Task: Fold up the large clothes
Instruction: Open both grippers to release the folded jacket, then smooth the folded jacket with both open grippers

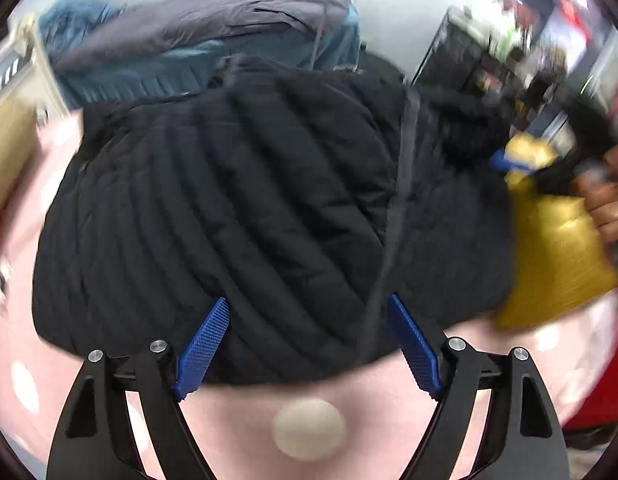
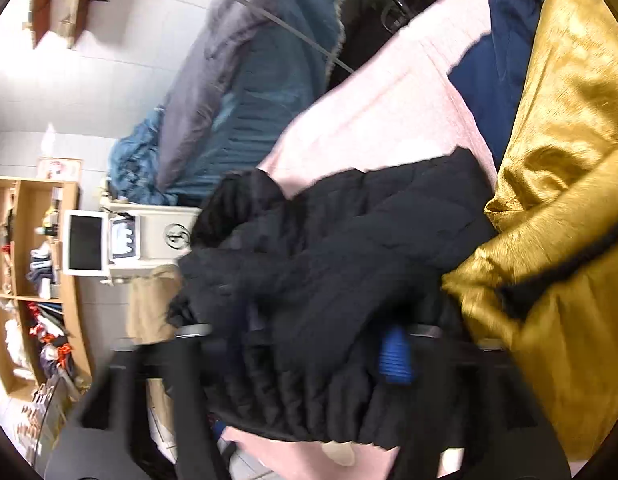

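A black quilted jacket (image 1: 237,208) lies bunched in a rounded heap on a pink spotted cover (image 1: 389,400). My left gripper (image 1: 309,316) hangs over the jacket's near edge, open, its blue pads (image 1: 207,348) wide apart and clear of the cloth. In the right wrist view the same jacket (image 2: 349,248) fills the middle. My right gripper (image 2: 297,344) is blurred, its jaws spread wide with a fold of jacket lying loosely between them; one blue pad (image 2: 395,356) shows and the other is hidden by cloth. A hand (image 1: 605,200) holds that gripper at the jacket's right side.
A shiny gold garment (image 2: 569,160) lies against the jacket's right side, with a navy one (image 2: 497,60) behind it. Blue and grey bedding (image 1: 213,40) is piled at the back. Wooden shelves (image 2: 29,260) and a white machine with a screen (image 2: 85,246) stand beyond the cover's edge.
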The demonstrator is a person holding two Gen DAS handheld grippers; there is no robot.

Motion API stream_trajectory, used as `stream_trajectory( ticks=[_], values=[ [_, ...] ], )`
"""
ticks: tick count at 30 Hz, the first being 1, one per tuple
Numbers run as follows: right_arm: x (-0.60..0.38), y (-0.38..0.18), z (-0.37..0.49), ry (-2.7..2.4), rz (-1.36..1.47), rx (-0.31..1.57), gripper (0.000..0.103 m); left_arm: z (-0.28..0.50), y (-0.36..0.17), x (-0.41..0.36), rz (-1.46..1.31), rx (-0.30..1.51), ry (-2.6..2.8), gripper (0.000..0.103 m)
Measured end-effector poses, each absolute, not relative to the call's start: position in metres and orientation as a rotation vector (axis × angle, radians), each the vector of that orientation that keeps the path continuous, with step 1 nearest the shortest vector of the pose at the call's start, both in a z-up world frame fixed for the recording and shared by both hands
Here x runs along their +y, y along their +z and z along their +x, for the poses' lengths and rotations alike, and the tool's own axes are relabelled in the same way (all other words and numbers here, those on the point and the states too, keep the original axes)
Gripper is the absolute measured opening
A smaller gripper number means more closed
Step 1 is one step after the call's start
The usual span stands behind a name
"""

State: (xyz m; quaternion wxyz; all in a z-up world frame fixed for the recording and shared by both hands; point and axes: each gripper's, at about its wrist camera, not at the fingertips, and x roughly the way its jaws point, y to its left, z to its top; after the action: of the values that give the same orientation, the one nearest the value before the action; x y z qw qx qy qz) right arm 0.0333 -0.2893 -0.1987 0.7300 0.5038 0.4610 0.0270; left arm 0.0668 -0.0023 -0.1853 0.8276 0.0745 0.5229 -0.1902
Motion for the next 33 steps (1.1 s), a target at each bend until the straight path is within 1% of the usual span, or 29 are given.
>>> stream_trajectory(
  ticks=[2, 4, 6, 10, 11, 13, 17, 20, 22, 23, 27, 33],
  values=[
    [-0.286, -0.182, 0.026, 0.075, 1.079, 0.986, 0.076, 0.085, -0.203, -0.011, 0.180, 1.145, -0.343, 0.072],
    [-0.280, -0.168, 0.020, 0.118, 1.040, 0.988, 0.076, 0.117, -0.219, -0.012, 0.139, 1.207, -0.291, 0.072],
    [-0.272, -0.155, 0.011, 0.127, 0.975, 0.984, 0.076, 0.145, -0.225, -0.013, 0.089, 1.232, -0.267, 0.072],
    [-0.222, -0.142, -0.002, 0.143, 0.575, 1.088, 0.076, 0.180, -0.225, -0.024, 0.092, 1.237, -0.248, 0.076],
    [-0.203, -0.146, -0.006, 0.141, 0.437, 1.129, 0.076, 0.188, -0.226, -0.026, 0.099, 1.244, -0.248, 0.078],
    [-0.179, -0.161, -0.009, 0.104, 0.284, 1.175, 0.076, 0.201, -0.227, -0.029, 0.099, 1.254, -0.246, 0.081],
    [-0.166, -0.190, 0.001, 0.058, 0.259, 1.206, 0.076, 0.206, -0.235, -0.034, 0.118, 1.260, -0.249, 0.088],
    [-0.159, -0.220, 0.026, -0.022, 0.174, 1.308, 0.076, 0.203, -0.226, -0.031, 0.119, 1.234, -0.255, 0.088],
    [-0.156, -0.239, 0.039, -0.048, 0.142, 1.374, 0.078, 0.199, -0.216, -0.027, 0.111, 1.207, -0.248, 0.088],
    [-0.154, -0.247, 0.043, -0.054, 0.136, 1.393, 0.081, 0.194, -0.210, -0.024, 0.107, 1.185, -0.245, 0.088],
    [-0.149, -0.256, 0.049, -0.076, 0.097, 1.408, 0.087, 0.179, -0.185, -0.009, 0.116, 1.110, -0.225, 0.088],
    [-0.151, -0.264, 0.048, -0.092, 0.097, 1.403, 0.089, 0.151, -0.156, 0.027, 0.074, 1.035, -0.099, 0.089]
  ],
)
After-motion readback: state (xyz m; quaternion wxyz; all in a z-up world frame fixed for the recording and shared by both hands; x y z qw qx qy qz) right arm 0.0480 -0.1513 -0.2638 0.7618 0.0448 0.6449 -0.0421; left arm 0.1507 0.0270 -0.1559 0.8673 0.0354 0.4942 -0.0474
